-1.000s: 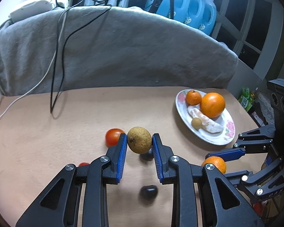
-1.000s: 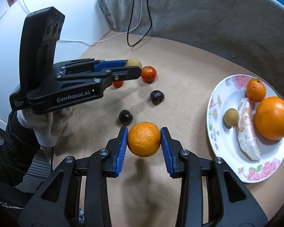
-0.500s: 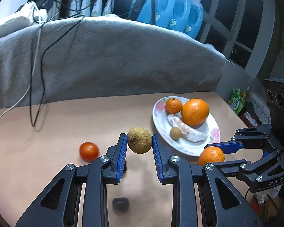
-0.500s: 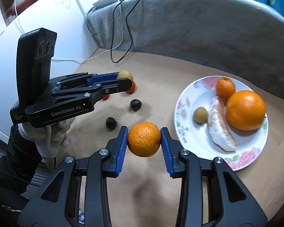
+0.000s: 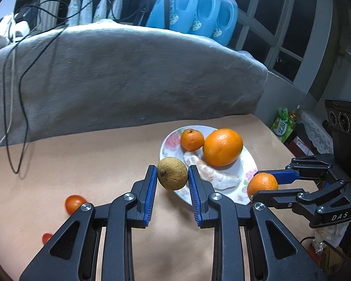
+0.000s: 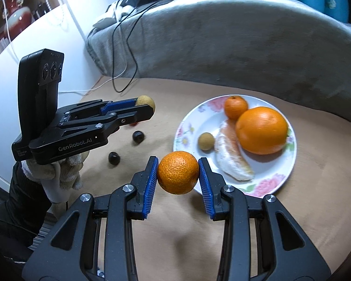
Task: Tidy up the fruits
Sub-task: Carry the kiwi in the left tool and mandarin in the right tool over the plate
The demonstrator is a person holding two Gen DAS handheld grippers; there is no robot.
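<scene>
Tan board covers our table (image 5: 86, 164), backed by a grey blanket (image 5: 128, 75) with blue bottles (image 5: 199, 11) behind. Our left gripper (image 5: 172, 178) clamps a brown fruit (image 5: 172, 173) in the air at the plate's near rim, stem end facing us. Our right gripper (image 6: 177, 175) squeezes a mandarin (image 6: 178, 172) above the table beside the flowered plate (image 6: 269, 185), which carries a big orange (image 6: 261, 133), a small mandarin (image 6: 235, 107), peeled segments (image 6: 231, 157) and a little brown fruit (image 6: 206, 141). Two dark fruits (image 6: 138, 136) and a tomato (image 5: 74, 204) lie apart.
</scene>
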